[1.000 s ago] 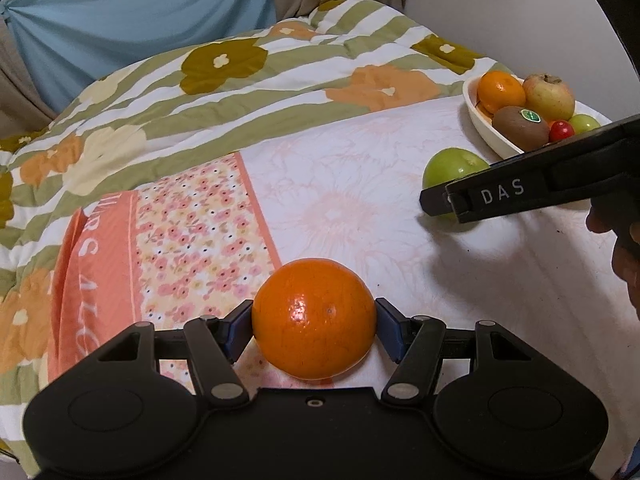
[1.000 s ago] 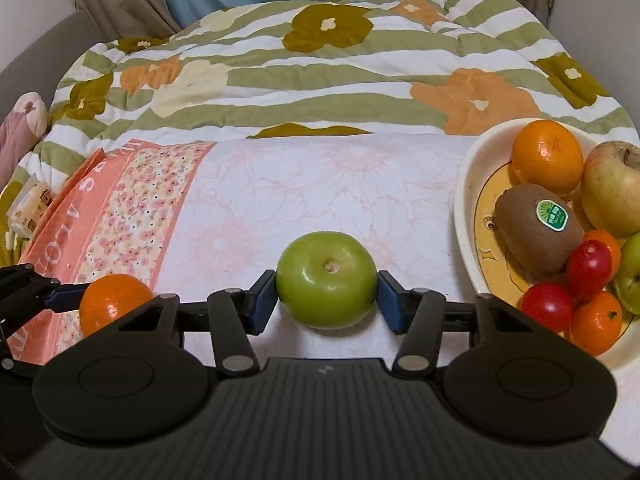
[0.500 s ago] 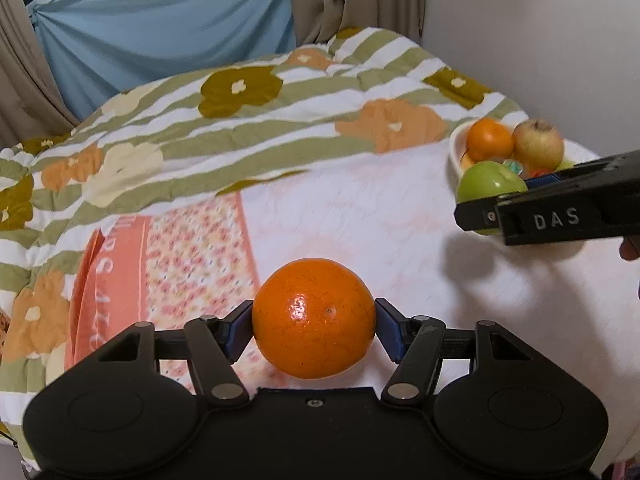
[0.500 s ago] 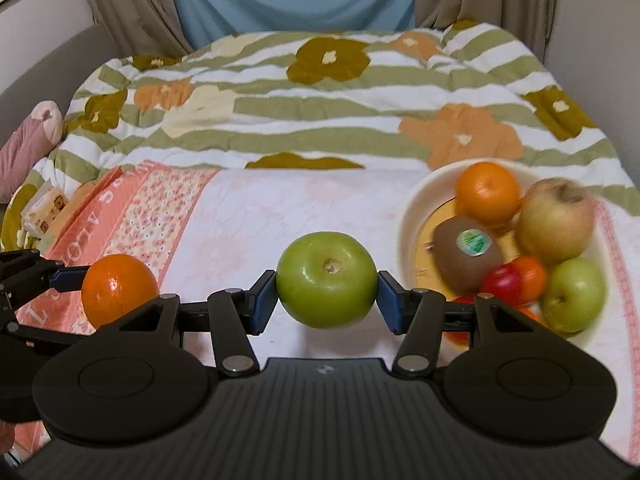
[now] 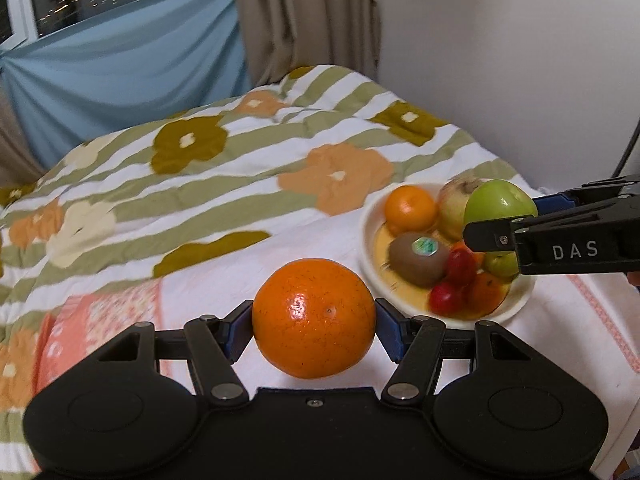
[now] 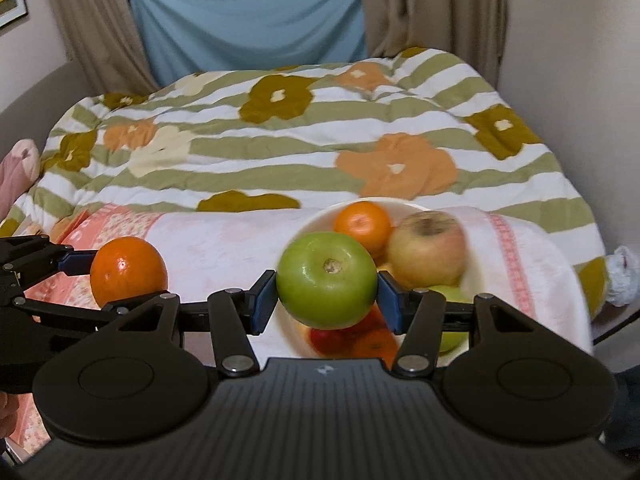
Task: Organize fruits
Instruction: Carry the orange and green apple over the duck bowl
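"DAS" — on the right gripper (image 5: 500, 216)

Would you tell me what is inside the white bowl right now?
The white bowl holds an orange, a reddish apple, a stickered kiwi, red tomatoes and a green fruit. The claw-held green apple hides the bowl's middle.

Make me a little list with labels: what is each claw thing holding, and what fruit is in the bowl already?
left gripper: fingers shut on the big orange
right gripper: fingers shut on the green apple
white bowl: on the pink cloth
in bowl: small orange, kiwi with sticker, yellowish apple, red fruits, another green one
green apple's place: in front of the bowl in both views
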Demonstrator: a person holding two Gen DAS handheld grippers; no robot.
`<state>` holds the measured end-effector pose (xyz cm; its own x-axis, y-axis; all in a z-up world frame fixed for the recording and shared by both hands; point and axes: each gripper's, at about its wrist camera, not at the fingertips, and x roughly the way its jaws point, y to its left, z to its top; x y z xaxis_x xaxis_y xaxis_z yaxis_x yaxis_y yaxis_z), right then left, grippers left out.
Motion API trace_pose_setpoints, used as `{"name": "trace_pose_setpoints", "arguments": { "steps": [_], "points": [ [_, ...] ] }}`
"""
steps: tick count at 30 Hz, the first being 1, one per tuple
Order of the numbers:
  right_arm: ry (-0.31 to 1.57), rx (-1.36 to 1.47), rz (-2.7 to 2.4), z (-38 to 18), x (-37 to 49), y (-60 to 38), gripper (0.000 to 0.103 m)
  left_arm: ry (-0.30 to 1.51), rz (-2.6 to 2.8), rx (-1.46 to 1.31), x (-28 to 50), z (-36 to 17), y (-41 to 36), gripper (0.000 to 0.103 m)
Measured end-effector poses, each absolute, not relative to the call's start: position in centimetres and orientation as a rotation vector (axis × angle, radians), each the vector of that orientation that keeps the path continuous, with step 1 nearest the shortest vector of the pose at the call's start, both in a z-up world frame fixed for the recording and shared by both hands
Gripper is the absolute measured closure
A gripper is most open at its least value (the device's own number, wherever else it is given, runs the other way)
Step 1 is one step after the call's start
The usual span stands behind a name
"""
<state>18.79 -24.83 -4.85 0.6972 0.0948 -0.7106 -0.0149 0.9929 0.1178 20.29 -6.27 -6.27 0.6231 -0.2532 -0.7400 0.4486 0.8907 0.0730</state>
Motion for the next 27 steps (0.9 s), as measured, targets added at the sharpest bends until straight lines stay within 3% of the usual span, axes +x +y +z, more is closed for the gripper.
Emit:
{"name": "trace_pose_setpoints", "arguments": {
  "steps": [22,27],
  "points": [
    [0.832,0.165,-0.050,-6.4,20.3,-30.4,0.035,0.847,-0.569,0.327,25.0,-10.5,-13.9,0.035],
    [0.834,0.166,-0.046,-6.4,20.6,-30.1,0.035,0.814,-0.576,0.314,24.7,-9.9,-13.3,0.010]
  ]
}}
